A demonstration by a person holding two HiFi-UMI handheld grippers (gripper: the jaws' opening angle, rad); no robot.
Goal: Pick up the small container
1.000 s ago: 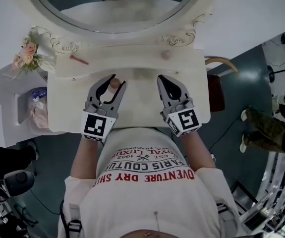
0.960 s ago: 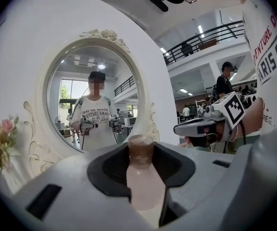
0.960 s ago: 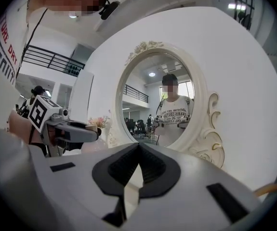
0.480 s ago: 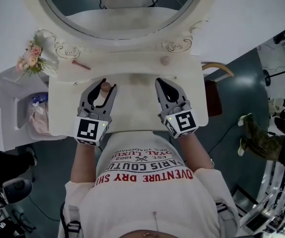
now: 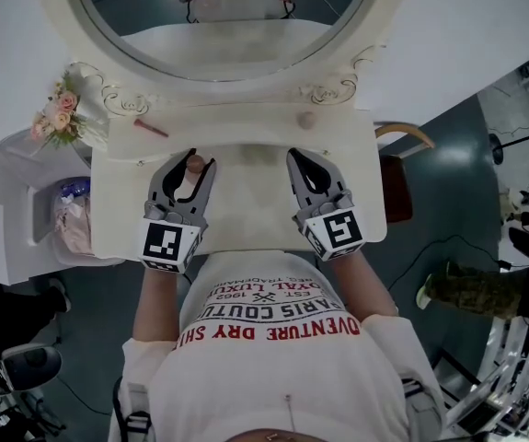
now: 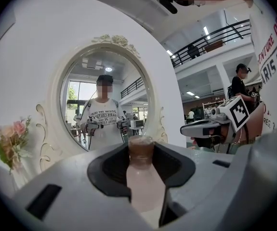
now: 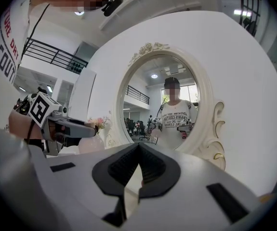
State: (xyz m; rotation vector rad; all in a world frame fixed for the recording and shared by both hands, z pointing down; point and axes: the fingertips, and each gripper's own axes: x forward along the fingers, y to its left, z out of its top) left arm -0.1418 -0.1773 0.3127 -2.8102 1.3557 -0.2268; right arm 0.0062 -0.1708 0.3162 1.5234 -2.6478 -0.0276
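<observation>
gripping the small container (image 6: 142, 186), pale pink, brown-capped: left gripper (image 5: 196, 164) fingers; right gripper (image 7: 138, 148) fingers closed, empty

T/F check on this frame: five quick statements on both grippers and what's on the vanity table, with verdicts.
1. The left gripper is closed on the small container. True.
2. The right gripper holds a bottle. False: its jaws are together with nothing between them.
3. The container has a brown cap on a pale pink body. True.
4. The flowers stand at the table's right end in the head view. False: they are at its left end, beside the mirror frame.
5. A reddish stick lies on the table, apart from both grippers. True.
</observation>
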